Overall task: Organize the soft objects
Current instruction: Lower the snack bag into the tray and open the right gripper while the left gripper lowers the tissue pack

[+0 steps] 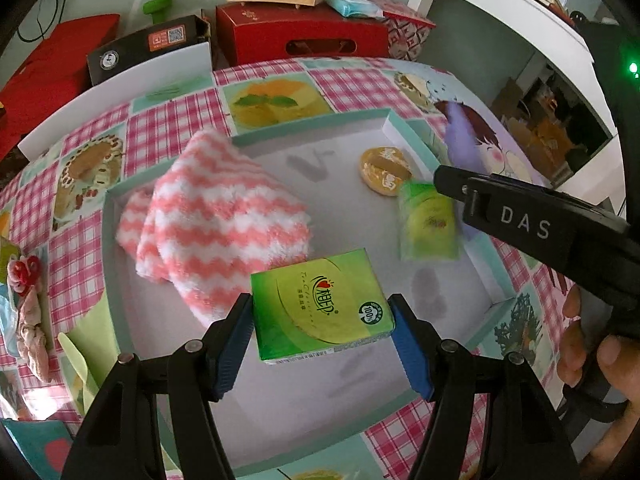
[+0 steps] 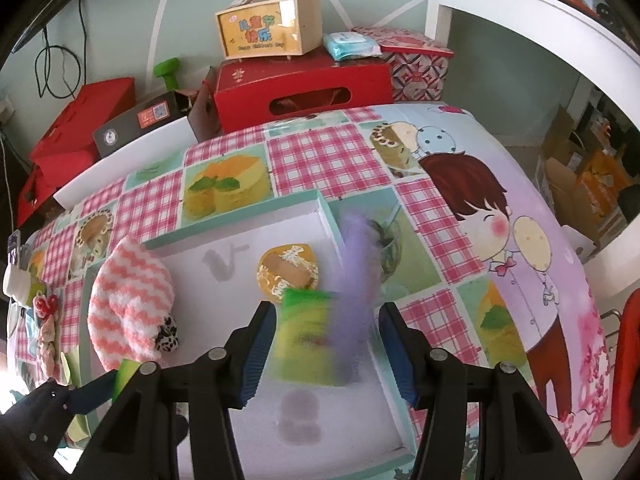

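Left gripper (image 1: 322, 338) is clamped on a green tissue pack (image 1: 320, 306): both blue pads touch its sides, and I see it held above the white floor of the shallow teal-rimmed box (image 1: 308, 122).

Right gripper (image 2: 326, 354): a second green pack (image 2: 306, 338) sits between its fingers, motion-blurred. The left pad looks to be at the pack's edge; there is a gap to the right pad, so I read the jaws as open, not pinching. A purple blurred streak (image 2: 356, 264) overlaps that pack; I can't tell what it is. In the left wrist view the same pack (image 1: 428, 222) is low inside the box near its right wall, just under the right gripper's tip; whether it rests on the floor I can't tell.

Also in the box:
- pink-and-white zigzag fleece cloth (image 1: 224, 220), folded, at the left side, its top corner overhanging the far rim, close beside the held tissue pack
- round yellow packet (image 1: 384, 170) toward the far right, near the blurred pack

The box sits on a pink checked cartoon tablecloth (image 2: 320, 152). A hand (image 1: 592, 356) grips the right tool's handle at the right edge of the left view.
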`<state>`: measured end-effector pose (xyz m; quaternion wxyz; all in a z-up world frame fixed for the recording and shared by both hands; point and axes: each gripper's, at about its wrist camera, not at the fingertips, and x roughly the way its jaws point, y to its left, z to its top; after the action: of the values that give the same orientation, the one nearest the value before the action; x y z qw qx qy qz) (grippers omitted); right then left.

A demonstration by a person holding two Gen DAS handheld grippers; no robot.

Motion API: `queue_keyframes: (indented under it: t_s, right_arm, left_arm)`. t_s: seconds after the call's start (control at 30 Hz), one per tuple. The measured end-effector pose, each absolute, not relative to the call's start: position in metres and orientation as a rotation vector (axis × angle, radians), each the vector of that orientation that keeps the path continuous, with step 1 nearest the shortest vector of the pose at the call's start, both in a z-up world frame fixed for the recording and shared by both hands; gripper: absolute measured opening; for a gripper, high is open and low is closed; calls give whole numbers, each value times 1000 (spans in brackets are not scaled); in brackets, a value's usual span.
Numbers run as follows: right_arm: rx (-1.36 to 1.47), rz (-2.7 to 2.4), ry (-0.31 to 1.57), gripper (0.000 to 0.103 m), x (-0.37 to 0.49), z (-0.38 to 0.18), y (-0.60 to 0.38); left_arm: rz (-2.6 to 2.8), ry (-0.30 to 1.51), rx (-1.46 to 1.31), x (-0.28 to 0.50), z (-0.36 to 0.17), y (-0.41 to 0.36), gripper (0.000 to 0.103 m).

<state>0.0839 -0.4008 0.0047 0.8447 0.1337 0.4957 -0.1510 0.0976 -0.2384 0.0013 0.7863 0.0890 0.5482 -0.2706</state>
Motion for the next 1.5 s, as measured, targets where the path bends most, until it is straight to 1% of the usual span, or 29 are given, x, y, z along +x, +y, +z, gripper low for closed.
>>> queue_keyframes:
  t_s: [0.5,0.7,0.87,1.17,1.5]
  right_arm:
    - [273,-263,1104,58,94,-13,-389]
    - [263,-245,1115,58,99,-16,-383]
    - [255,-244,1125,58,101,-19,-380]
    - [237,-244,1137,58,103,-20,-377]
    - [242,-262,1077,59,100,-3,-380]
  left_arm:
    - [-531,1197,157,111,-15,-237,69]
    - [-524,1185,166,111,-19,-239,69]
    - [-521,1209,182,111,-24,-242,69]
    - [-542,1211,204,106,-19,-245,69]
    - [-581,1165,198,99,5,-243,69]
